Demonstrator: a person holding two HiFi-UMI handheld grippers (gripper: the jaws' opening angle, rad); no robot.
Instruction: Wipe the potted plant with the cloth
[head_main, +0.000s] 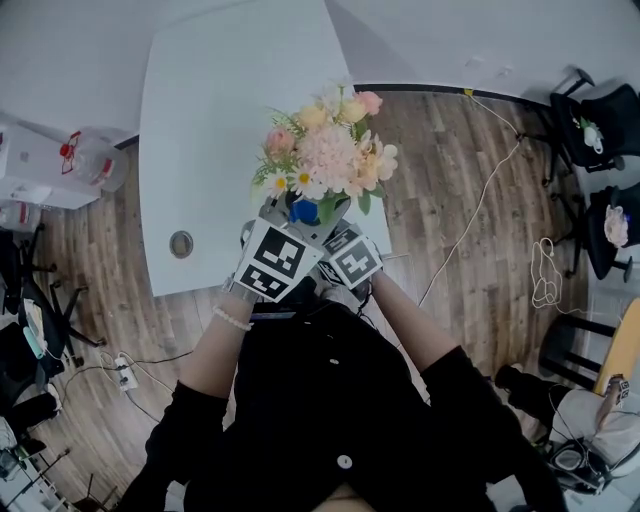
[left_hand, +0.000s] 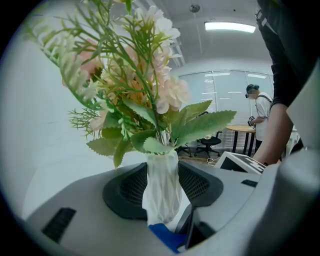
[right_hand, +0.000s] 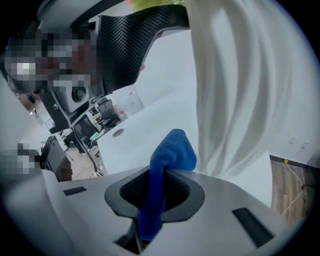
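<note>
white table (head_main: 220, 120) — wood floor (head_main: 450, 200) | left fingers (left_hand: 125, 192) clamp vase (left_hand: 161, 185) | right fingers (right_hand: 134, 192) pinch blue cloth (right_hand: 172, 152)

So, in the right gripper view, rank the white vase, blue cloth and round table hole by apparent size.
Largest: white vase, though closeness inflates it.
Then blue cloth.
Smallest: round table hole, also farthest.

Close together, the left tongs (left_hand: 162, 192) and right tongs (right_hand: 152, 195) both clamp.
</note>
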